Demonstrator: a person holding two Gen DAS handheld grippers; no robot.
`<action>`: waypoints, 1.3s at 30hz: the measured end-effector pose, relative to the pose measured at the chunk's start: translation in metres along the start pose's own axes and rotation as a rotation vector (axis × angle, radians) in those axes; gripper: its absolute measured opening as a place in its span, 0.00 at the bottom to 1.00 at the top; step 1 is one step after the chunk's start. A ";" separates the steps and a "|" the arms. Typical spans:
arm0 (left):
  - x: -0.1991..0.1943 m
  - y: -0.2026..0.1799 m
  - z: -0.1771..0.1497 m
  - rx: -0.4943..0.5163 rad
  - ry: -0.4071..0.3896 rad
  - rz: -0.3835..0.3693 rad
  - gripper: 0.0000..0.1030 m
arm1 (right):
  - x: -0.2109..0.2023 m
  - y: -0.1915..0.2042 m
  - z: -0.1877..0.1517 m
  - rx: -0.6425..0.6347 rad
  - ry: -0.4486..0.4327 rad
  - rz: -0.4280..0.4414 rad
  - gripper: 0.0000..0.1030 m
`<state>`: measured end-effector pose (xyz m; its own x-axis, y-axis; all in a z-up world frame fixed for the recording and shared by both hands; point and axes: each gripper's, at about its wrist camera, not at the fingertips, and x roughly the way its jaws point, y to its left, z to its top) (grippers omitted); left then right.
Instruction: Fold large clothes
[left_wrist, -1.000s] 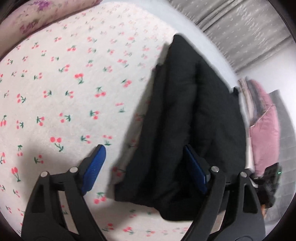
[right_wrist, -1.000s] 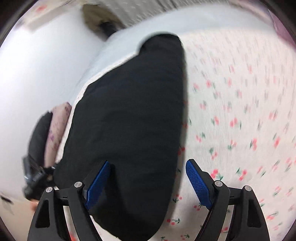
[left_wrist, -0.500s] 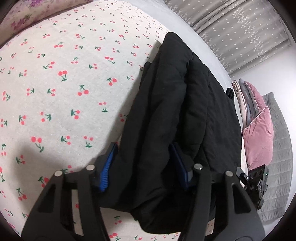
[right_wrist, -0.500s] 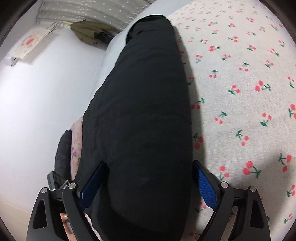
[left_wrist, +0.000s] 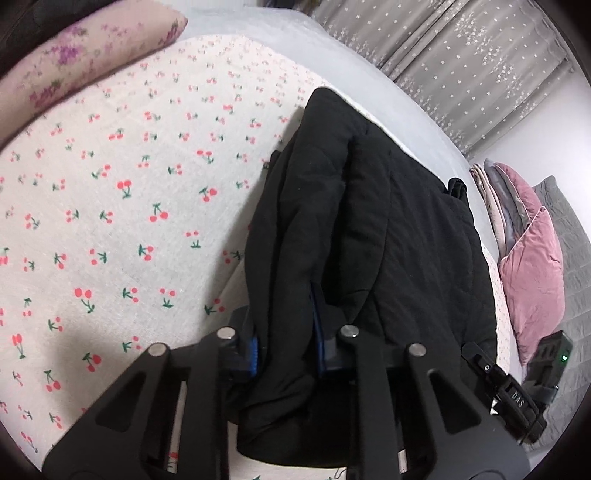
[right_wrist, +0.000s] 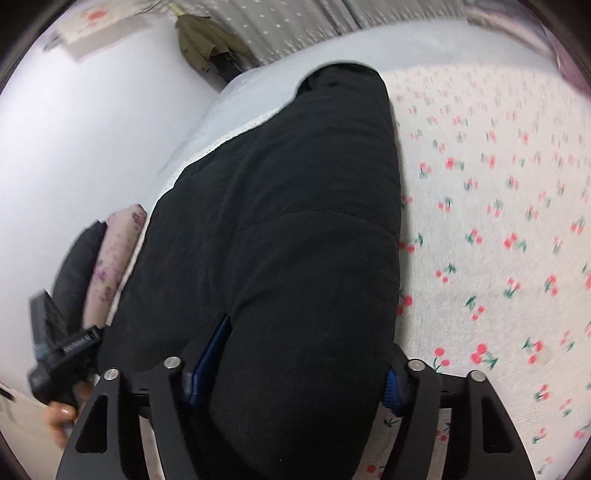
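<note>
Left wrist view: your left gripper (left_wrist: 286, 338) is pinched down on a thick fold of the black padded garment (left_wrist: 373, 236) at its near edge; the blue pads (left_wrist: 253, 349) are mostly buried in fabric, only slivers show on either side of the bunched cloth. The garment lies lengthwise on the cherry-print bedsheet (left_wrist: 122, 229), running away from you toward the grey star-patterned curtains (left_wrist: 461, 62), with several long folds stacked side by side. A floral pillow (left_wrist: 81, 62) sits at the far left of the bed, and pink and grey cushions (left_wrist: 532, 258) are stacked off the right side. Your other gripper's body shows at the lower right edge, close to the garment's right side. Right wrist view: your right gripper (right_wrist: 295, 358) is clamped around a fat roll of the same garment (right_wrist: 295, 221); the fingers stand fairly wide apart because the padded bulk fills the whole gap, with the left blue pad (right_wrist: 208, 360) pressed into the fabric and the right pad nearly hidden behind it. The garment stretches ahead along the left side of the sheet (right_wrist: 498, 221), its far end near the pale bed edge. An olive coat (right_wrist: 207, 44) hangs against the wall at the back. This view is somewhat blurred. Your left gripper's body and your fingers are visible at the lower left, beside the garment.
</note>
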<state>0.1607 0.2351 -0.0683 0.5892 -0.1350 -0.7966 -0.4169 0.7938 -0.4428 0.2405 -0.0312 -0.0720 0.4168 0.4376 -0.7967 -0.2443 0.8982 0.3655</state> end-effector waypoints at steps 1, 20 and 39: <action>-0.002 -0.003 0.000 0.009 -0.013 0.002 0.21 | -0.003 0.008 0.000 -0.035 -0.016 -0.028 0.61; -0.029 -0.149 -0.045 0.158 -0.098 -0.185 0.16 | -0.108 0.057 0.006 -0.463 -0.307 -0.456 0.49; 0.097 -0.532 -0.276 0.521 0.259 -0.488 0.17 | -0.380 -0.338 -0.006 -0.170 -0.369 -0.853 0.48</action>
<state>0.2487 -0.3638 -0.0233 0.4151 -0.6264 -0.6598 0.2682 0.7772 -0.5692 0.1593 -0.5018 0.1043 0.7577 -0.3521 -0.5495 0.1583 0.9160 -0.3687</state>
